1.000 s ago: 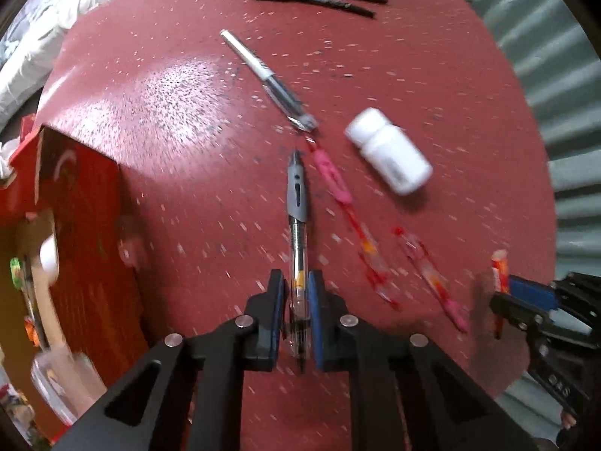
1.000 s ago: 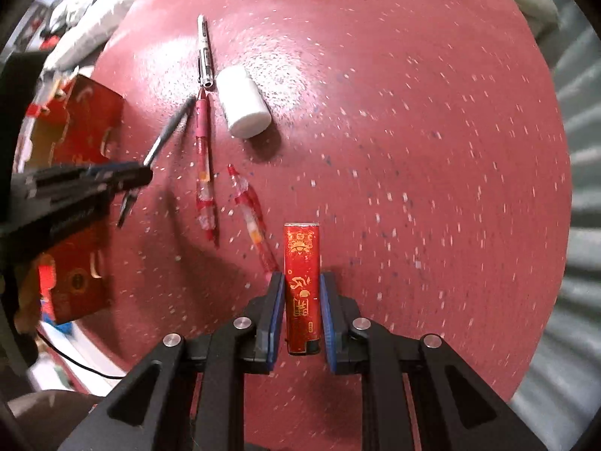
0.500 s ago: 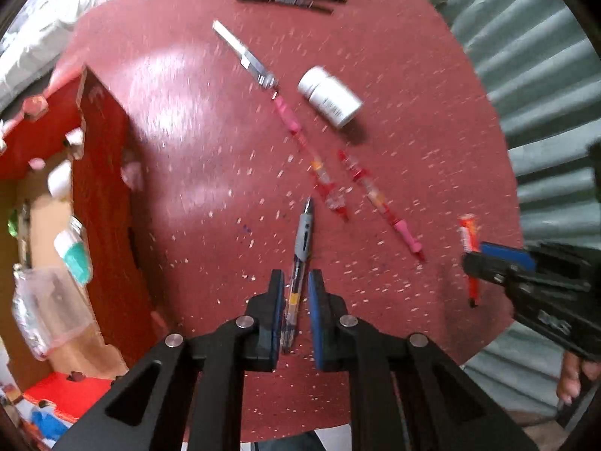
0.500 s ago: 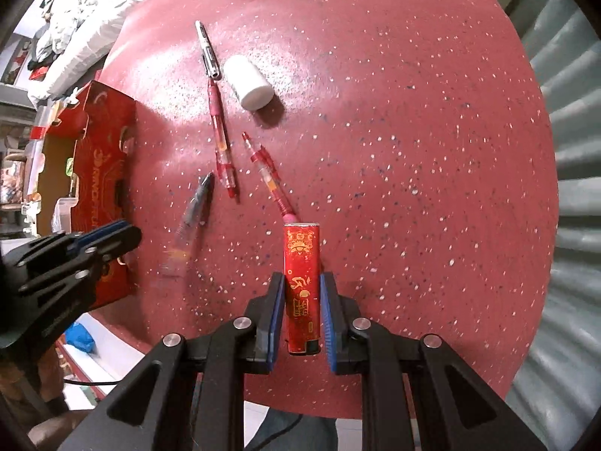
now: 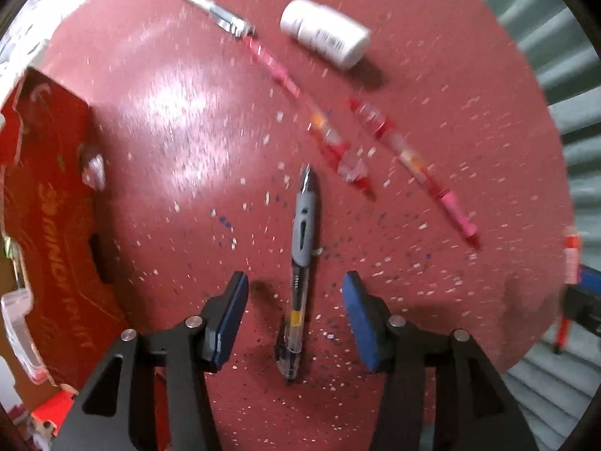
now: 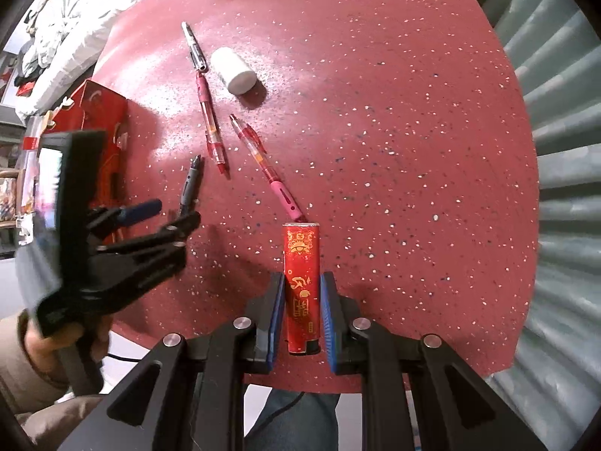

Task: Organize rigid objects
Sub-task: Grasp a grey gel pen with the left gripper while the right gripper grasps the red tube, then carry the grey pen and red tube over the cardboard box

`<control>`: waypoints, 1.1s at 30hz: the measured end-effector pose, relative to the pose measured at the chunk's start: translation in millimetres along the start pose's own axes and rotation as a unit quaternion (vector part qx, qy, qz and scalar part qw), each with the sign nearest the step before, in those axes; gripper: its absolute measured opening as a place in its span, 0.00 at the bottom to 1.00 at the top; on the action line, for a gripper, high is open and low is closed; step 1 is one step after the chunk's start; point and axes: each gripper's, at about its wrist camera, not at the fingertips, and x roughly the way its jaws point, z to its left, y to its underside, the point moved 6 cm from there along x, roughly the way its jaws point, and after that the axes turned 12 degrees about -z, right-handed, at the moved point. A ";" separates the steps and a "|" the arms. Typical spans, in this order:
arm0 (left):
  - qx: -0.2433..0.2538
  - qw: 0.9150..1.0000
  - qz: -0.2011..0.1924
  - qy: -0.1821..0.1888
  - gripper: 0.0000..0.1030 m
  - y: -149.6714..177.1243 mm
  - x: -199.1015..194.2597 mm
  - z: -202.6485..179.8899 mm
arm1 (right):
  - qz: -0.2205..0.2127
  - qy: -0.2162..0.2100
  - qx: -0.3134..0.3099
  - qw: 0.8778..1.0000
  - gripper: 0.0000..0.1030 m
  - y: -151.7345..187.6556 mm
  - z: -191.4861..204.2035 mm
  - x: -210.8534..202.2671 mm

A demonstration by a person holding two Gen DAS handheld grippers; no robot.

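Your left gripper [image 5: 295, 314] has just spread its jaws: the grey-gripped clear pen [image 5: 300, 263] now lies free on the red speckled round table [image 5: 432, 75], near the two pink pens. Right gripper [image 6: 300, 315] pinches the red lighter [image 6: 301, 285], gold characters unreadable. Red cardboard box [image 5: 56, 206]: lettering unclear.

Glossy speckled red tabletop [image 5: 432, 75], white plastic bottle [image 5: 325, 32] — matt, printed cardboard box [image 5: 56, 206]

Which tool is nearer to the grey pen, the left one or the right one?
Left. The left tool has just opened, with the grey pen lying free between its pads. The right tool grips a red lighter off to the side.
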 end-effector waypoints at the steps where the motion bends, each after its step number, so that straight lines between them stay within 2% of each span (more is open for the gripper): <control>1: -0.002 1.000 0.003 -0.004 0.47 2.7 2.8 0.0 | -0.001 0.000 -0.001 1.000 0.19 0.1 -0.2 -2.2; 2: 0.005 1.000 -0.010 -0.007 0.39 2.3 0.0 -2.1 | -0.002 0.000 -0.003 1.000 0.19 0.0 0.3 -3.8; 3: 0.013 1.000 -0.011 -0.007 0.13 1.3 3.5 -3.6 | -0.007 -0.004 -0.007 1.000 0.19 -0.3 0.7 -5.6; 4: 0.025 1.000 -0.005 -0.005 0.10 2.7 3.0 -6.3 | -0.008 -0.005 -0.008 1.000 0.19 -0.6 1.6 -6.6; 7: 0.008 1.000 -0.002 0.012 0.10 6.3 -2.0 -5.4 | -0.009 -0.008 -0.016 1.000 0.19 -2.0 5.7 -7.9; 13: -0.003 0.998 -0.048 0.041 0.10 16.4 -56.3 4.1 | -0.019 -0.025 -0.033 0.999 0.19 -7.9 25.6 -15.0; 17: -0.026 0.995 -0.084 0.053 0.10 24.6 -106.2 32.0 | -0.027 -0.040 -0.052 0.997 0.19 -14.8 48.5 -23.8; 19: -0.043 0.993 -0.099 0.053 0.10 17.5 -123.3 38.5 | -0.032 -0.048 -0.064 0.996 0.19 -18.6 63.4 -27.6; 22: -0.074 0.989 -0.123 0.043 0.10 14.7 -145.3 60.5 | -0.038 -0.062 -0.086 0.994 0.19 -24.5 91.1 -33.1; 27: -0.135 0.980 -0.147 0.003 0.10 21.9 -181.1 115.7 | -0.046 -0.086 -0.141 0.985 0.19 -31.6 152.3 -38.3; 33: -0.202 0.966 -0.155 -0.049 0.10 47.7 -187.8 183.3 | -0.048 -0.111 -0.212 0.970 0.19 -29.1 227.4 -39.8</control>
